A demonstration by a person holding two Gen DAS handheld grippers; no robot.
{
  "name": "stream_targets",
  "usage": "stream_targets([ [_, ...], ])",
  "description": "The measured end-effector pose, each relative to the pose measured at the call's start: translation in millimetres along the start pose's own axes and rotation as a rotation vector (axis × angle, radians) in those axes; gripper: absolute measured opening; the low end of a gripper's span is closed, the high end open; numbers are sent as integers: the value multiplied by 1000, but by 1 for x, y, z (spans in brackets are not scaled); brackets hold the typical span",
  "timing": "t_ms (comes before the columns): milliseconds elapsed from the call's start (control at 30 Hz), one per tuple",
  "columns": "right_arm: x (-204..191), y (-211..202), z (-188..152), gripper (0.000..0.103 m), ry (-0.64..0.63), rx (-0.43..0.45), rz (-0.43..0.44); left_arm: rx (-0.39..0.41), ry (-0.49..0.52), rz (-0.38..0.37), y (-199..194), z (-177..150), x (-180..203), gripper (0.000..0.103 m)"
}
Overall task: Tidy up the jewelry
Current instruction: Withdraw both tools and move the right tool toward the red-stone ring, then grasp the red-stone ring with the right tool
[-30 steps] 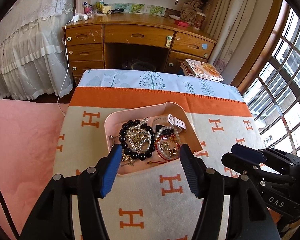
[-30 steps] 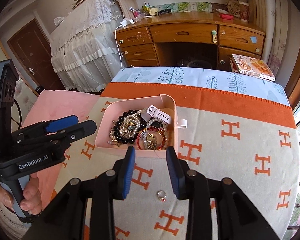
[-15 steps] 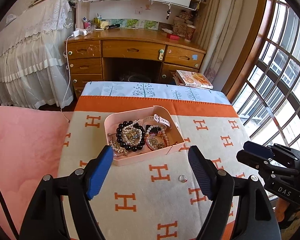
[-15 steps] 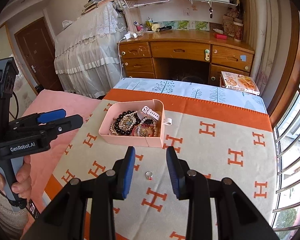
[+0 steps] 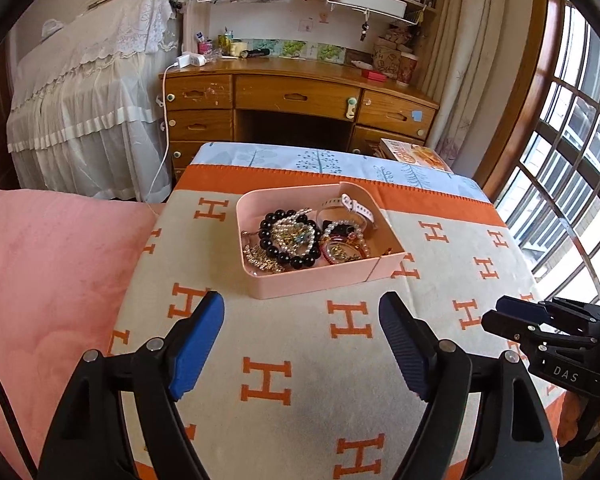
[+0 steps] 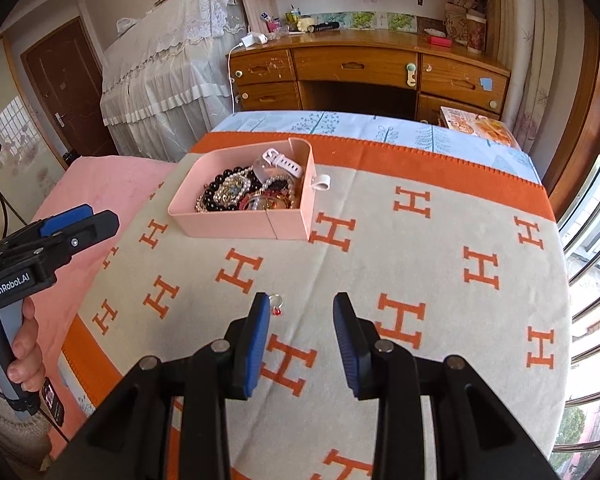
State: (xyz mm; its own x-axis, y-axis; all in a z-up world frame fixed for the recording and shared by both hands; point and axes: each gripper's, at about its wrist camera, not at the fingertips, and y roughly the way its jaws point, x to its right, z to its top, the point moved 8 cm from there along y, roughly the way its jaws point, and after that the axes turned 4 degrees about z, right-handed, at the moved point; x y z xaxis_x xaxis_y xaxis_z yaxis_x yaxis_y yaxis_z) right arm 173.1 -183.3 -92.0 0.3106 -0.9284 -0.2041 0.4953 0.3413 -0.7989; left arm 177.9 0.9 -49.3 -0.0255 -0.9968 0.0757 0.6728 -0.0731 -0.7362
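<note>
A pink tray (image 5: 300, 286) (image 6: 236, 224) sits on the orange-and-cream blanket, filled with a black bead bracelet (image 5: 288, 258), pearl strands, gold chains and a white watch (image 6: 282, 162). A small ring with a red stone (image 6: 277, 305) lies on the blanket just left of my right gripper's left fingertip. My left gripper (image 5: 302, 318) is open and empty, held back from the tray's near wall. My right gripper (image 6: 300, 318) is open and empty above the blanket. The ring does not show in the left wrist view.
The blanket (image 6: 440, 248) covers a bed that ends at a wooden desk (image 5: 300, 100). A pink quilt (image 5: 52, 272) lies to the left. Windows (image 5: 572, 152) run along the right. A white loop (image 6: 323, 182) lies by the tray's right wall.
Both grippers have pulled back and up from the tray, so it looks smaller and farther. The ring now lies beside my right gripper's left finger. The left gripper's jaws have spread wider.
</note>
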Motion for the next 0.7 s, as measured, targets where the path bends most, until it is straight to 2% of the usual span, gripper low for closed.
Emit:
stream_targets([
  [200, -3, 31, -19, 33, 10, -46, 31, -11, -107, 66, 30, -33, -19, 79],
  [367, -3, 50, -29, 33, 7, -73, 40, -86, -195, 66, 59, -64, -40, 79],
  [500, -2, 63, -33, 33, 6, -91, 44, -134, -209, 72, 75, -82, -48, 79],
  [700, -7, 81, -33, 33, -13, -104, 45, -139, -196, 64, 83, -88, -45, 79],
])
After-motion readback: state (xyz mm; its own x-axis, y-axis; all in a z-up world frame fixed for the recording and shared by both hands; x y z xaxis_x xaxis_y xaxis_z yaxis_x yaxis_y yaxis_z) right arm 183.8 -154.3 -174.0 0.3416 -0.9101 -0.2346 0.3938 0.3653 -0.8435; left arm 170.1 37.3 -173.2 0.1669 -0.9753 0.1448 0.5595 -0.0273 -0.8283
